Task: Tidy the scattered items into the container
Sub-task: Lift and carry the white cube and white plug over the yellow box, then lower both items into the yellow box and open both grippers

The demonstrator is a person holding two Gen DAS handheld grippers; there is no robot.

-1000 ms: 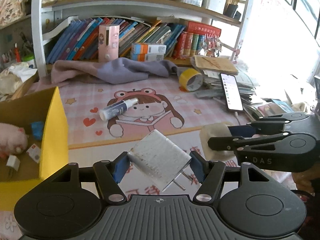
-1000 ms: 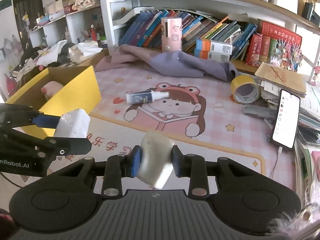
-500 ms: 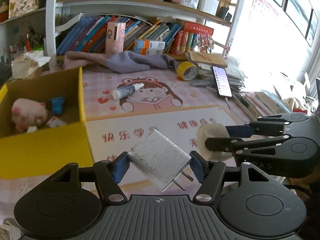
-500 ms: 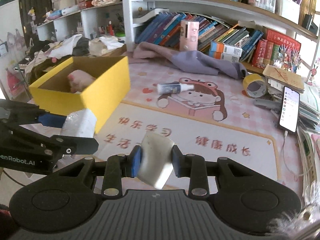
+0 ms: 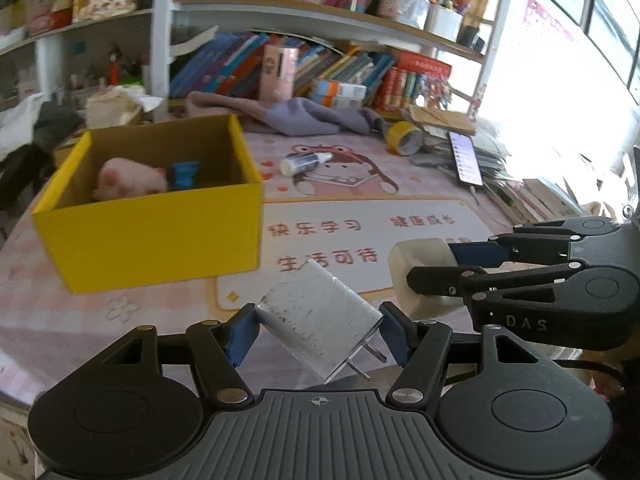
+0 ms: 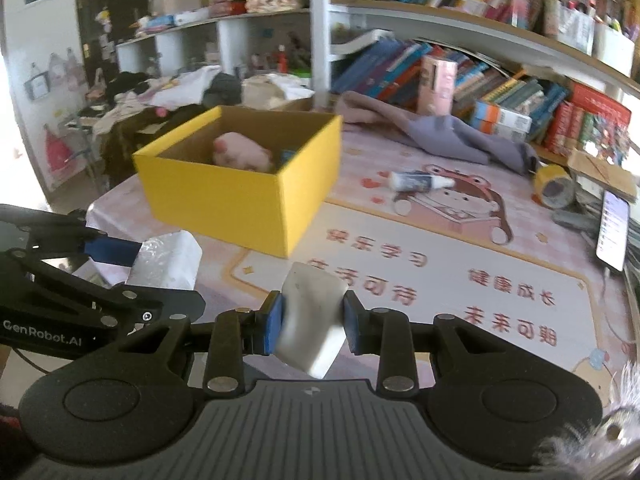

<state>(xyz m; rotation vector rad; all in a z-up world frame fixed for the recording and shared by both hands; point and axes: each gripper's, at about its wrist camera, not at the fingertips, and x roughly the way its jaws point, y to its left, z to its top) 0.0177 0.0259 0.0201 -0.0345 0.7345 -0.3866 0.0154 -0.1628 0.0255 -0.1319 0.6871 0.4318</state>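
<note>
Desk mat (image 5: 420, 216): pink, with a cartoon girl and red characters, and it spreads across the whole table under both grippers.
Yellow box (image 5: 160, 232): the container sits open-topped on the mat's left side in the left wrist view, its near wall facing us; in the right wrist view (image 6: 224, 196) it stands beyond and left of the right gripper.
Grey cloth (image 5: 316, 118): crumpled at the back of the desk, under the bookshelf.
Pink plush toy (image 5: 128, 180): already down inside the box, with a small blue item (image 5: 184, 172) beside it.
Left gripper (image 5: 318, 334): clamped on the white plug charger (image 5: 316, 320), which sits tilted between the blue pads with its prongs pointing down to the right, short of the box and nearer the camera.
Right gripper (image 6: 310, 322): pads pressed against a pale cream block (image 6: 310, 320), held narrow and above the mat's lettering; what the block is I cannot tell.
Tape roll (image 5: 404, 138): yellow, standing on edge by the stacked papers at the far right.
Phone (image 5: 466, 158): screen lit, lying on the paper pile.
Spray bottle (image 5: 306, 162): lying on its side on the cartoon, right of the box and apart from it.
</note>
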